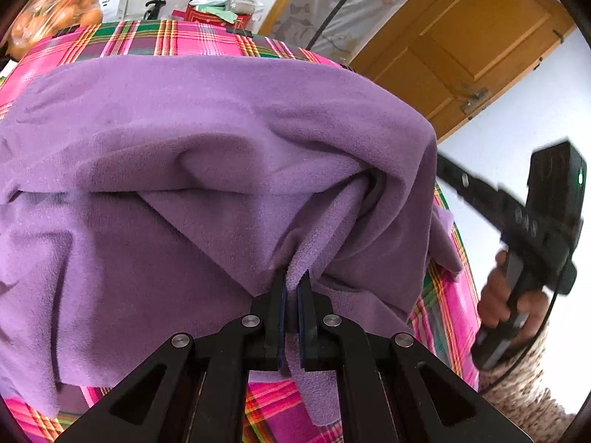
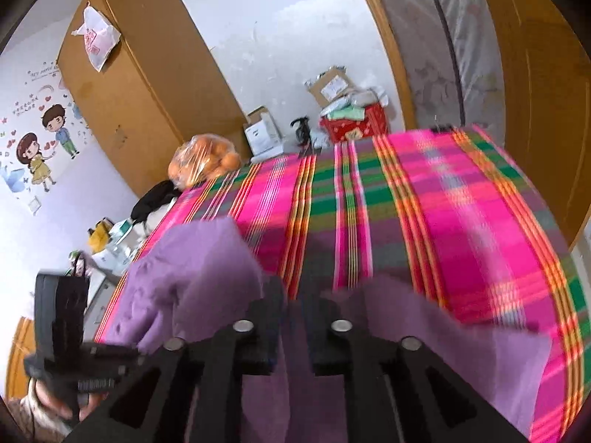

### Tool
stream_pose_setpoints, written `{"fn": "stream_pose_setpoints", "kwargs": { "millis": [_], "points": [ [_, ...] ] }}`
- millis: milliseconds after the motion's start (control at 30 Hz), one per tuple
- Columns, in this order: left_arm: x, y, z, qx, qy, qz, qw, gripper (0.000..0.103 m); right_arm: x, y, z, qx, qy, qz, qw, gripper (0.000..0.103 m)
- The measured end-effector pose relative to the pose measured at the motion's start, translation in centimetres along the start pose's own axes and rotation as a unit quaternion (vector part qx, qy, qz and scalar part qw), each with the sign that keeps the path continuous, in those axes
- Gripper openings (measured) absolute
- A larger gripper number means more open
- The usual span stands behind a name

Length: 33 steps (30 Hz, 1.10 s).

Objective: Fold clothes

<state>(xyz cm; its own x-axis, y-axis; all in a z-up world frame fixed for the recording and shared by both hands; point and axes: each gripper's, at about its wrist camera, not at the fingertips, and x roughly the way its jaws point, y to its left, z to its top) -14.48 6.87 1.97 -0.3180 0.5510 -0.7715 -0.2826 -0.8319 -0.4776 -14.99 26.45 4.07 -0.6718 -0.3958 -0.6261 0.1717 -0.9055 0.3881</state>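
Up close, the left gripper (image 1: pixel 293 288) is clamped on a pinched ridge of the purple fleece garment (image 1: pixel 192 155), which lies bunched across the pink plaid cloth (image 1: pixel 166 38) and hides most of it. From the right wrist, motion blur smears everything; the right gripper (image 2: pixel 293 295) stands with jaws a little apart, fleece beneath them, though contact is unclear. Beyond, a bag of oranges (image 2: pixel 203 160) sits at the far left edge.

A plaid cloth (image 2: pixel 424 199) covers the tabletop. In the right wrist view, a bag of oranges (image 2: pixel 201 162) sits at centre left, a red box (image 2: pixel 356 127) and cardboard box (image 2: pixel 330 86) above centre, a wardrobe (image 2: pixel 144 85) upper left, cartoon stickers (image 2: pixel 44 140) far left.
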Motion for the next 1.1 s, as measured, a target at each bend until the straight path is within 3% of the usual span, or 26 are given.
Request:
{"fn": "stream_pose_setpoints", "kwargs": {
  "millis": [167,333,367,467,633,867,1100],
  "points": [
    [-0.3,0.0,-0.4,0.006,-0.002,-0.008,0.9999,0.005,-1.2,-0.2,-3.4,0.012,0.004,0.048,0.999,0.036],
    [-0.8,-0.5,-0.6,0.009,-0.009,-0.025,0.9996,0.005,0.6,1.2,-5.4,-0.013,0.044,0.048,0.998,0.037],
    [-1.0,-0.6,-0.7,0.010,-0.012,-0.027,0.9995,0.005,0.9,1.5,-5.6,-0.019,0.048,0.045,0.998,0.036],
    [-1.6,-0.6,-0.8,0.009,-0.018,-0.028,0.9994,0.005,1.2,2.7,-6.3,-0.044,0.053,0.037,0.997,0.003],
    [-2.8,-0.1,-1.0,-0.005,-0.030,-0.036,0.9989,0.004,-1.0,4.4,-5.5,-0.082,0.006,0.002,0.997,0.003],
    [-3.8,-0.4,-1.6,-0.020,-0.035,-0.053,0.9978,0.004,-4.9,5.0,-3.3,-0.087,-0.058,-0.039,0.994,0.003],
    [-2.6,0.0,-1.9,-0.028,-0.017,-0.046,0.9984,0.004,-5.1,3.9,-1.0,-0.069,-0.077,-0.069,0.992,0.003]
  ]
}}
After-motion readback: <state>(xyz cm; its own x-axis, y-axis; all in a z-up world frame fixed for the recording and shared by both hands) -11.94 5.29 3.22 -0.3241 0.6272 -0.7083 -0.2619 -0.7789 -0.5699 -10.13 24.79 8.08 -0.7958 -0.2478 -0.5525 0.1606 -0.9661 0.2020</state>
